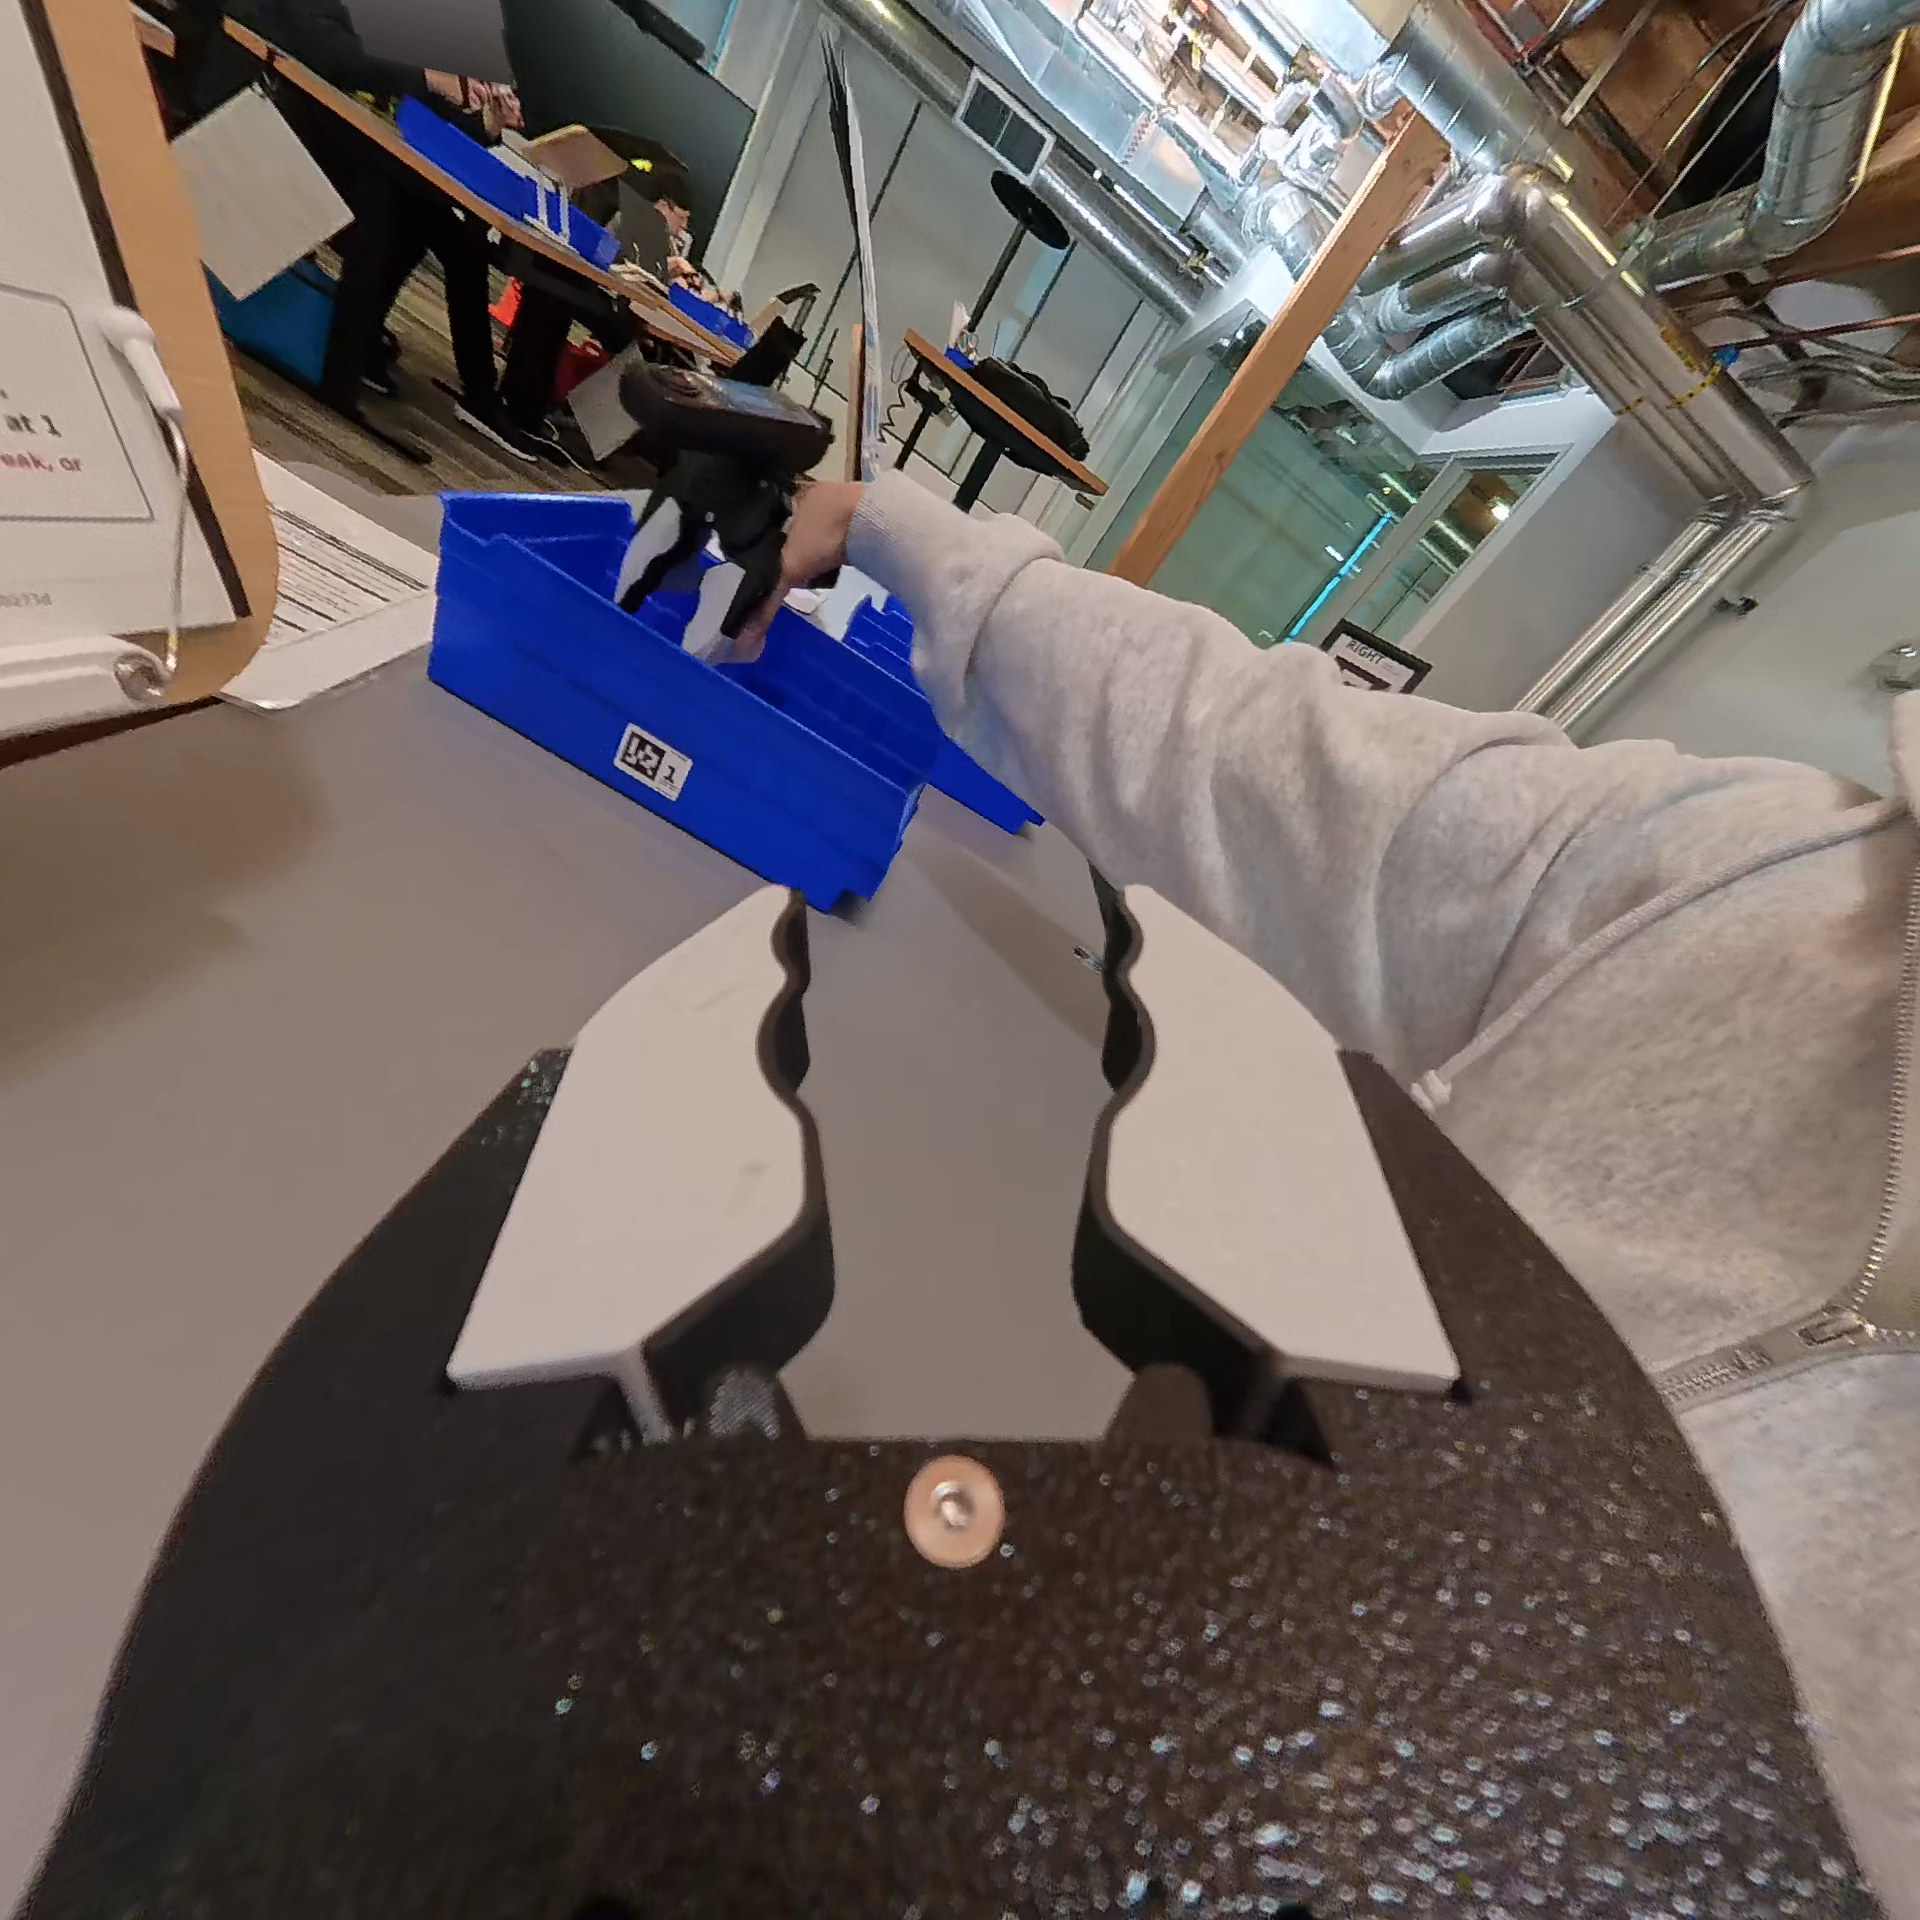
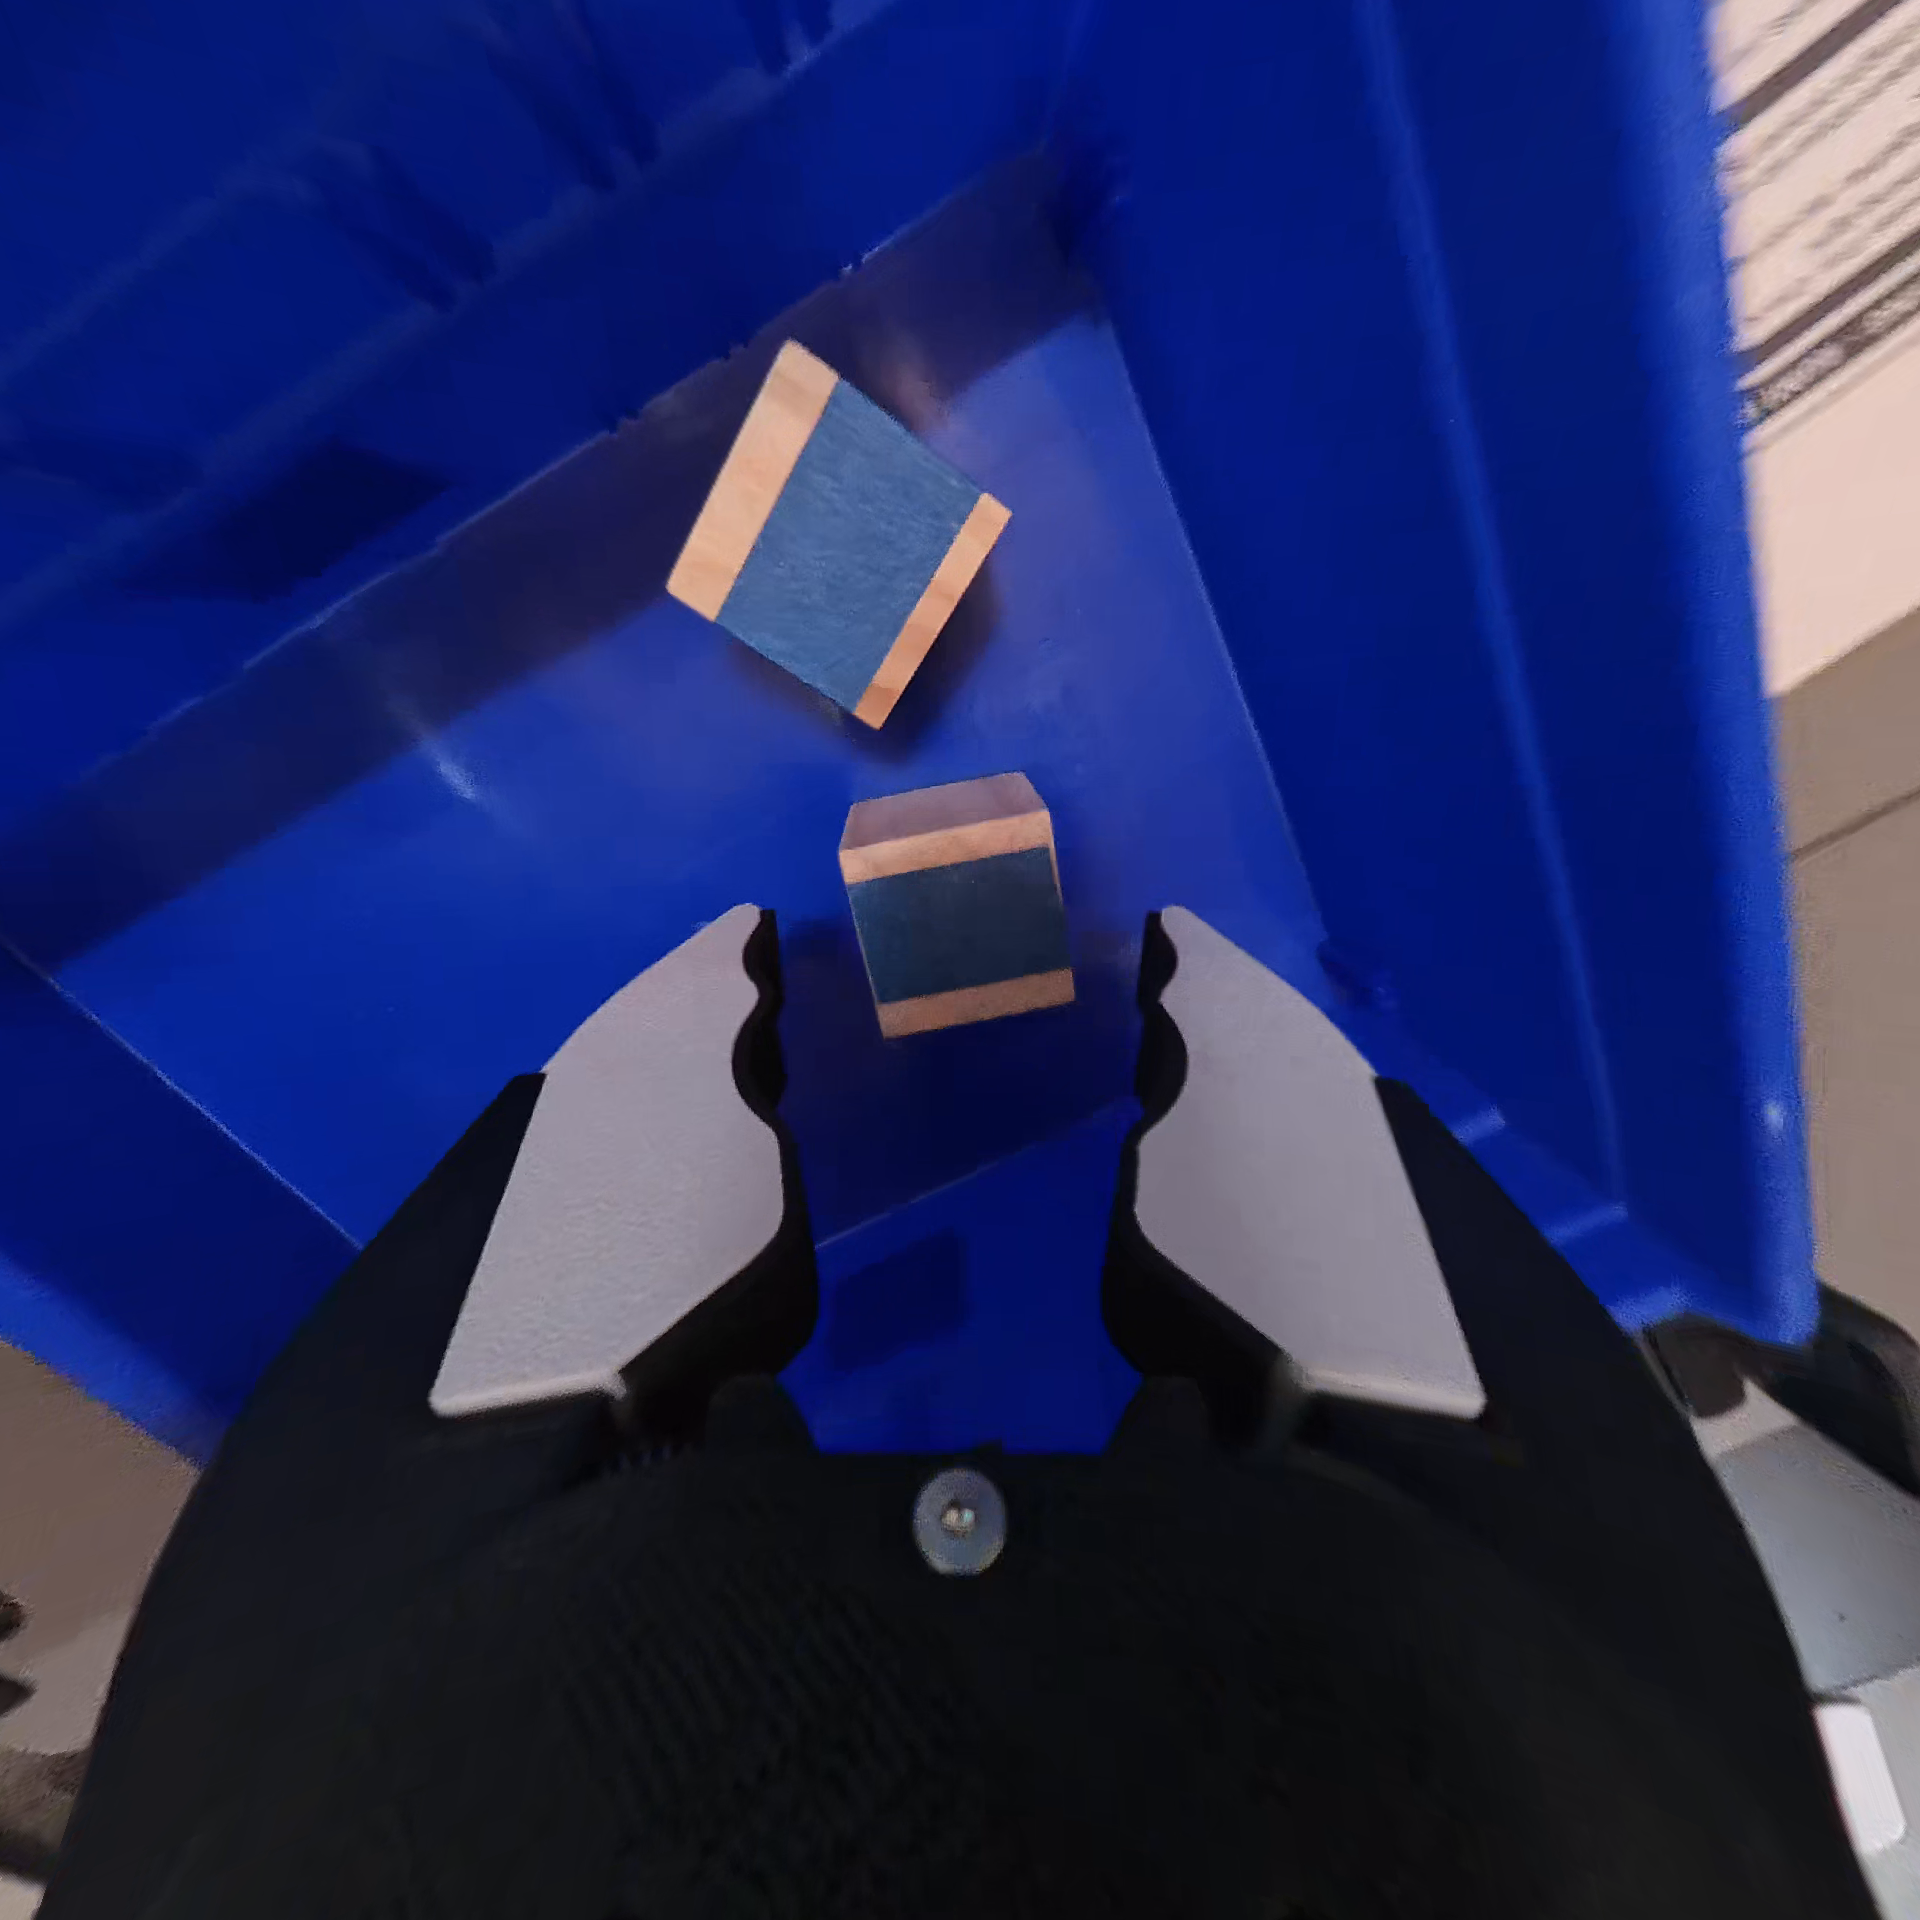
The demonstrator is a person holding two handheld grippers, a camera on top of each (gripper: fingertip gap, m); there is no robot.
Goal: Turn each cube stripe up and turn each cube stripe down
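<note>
Two wooden cubes with a blue stripe lie inside a blue bin [image 2: 1455,520]. The far cube [image 2: 840,535] shows its striped face toward the camera. The near cube [image 2: 956,904] shows a striped face toward me, with a plain wood face beyond it. My right gripper [image 2: 956,920] is open and empty, its fingertips on either side of the near cube without touching it. In the left wrist view the right gripper [image 1: 675,613] reaches into the bin [image 1: 748,748]; the cubes are hidden there. My left gripper [image 1: 951,914] is open and empty above the grey table, short of the bin.
A clipboard with papers [image 1: 94,416] stands at the table's left. A person's grey sleeve [image 1: 1299,831] crosses from the right to the bin. The bin bears a white tag [image 1: 652,761]. Desks, blue bins and people are in the background.
</note>
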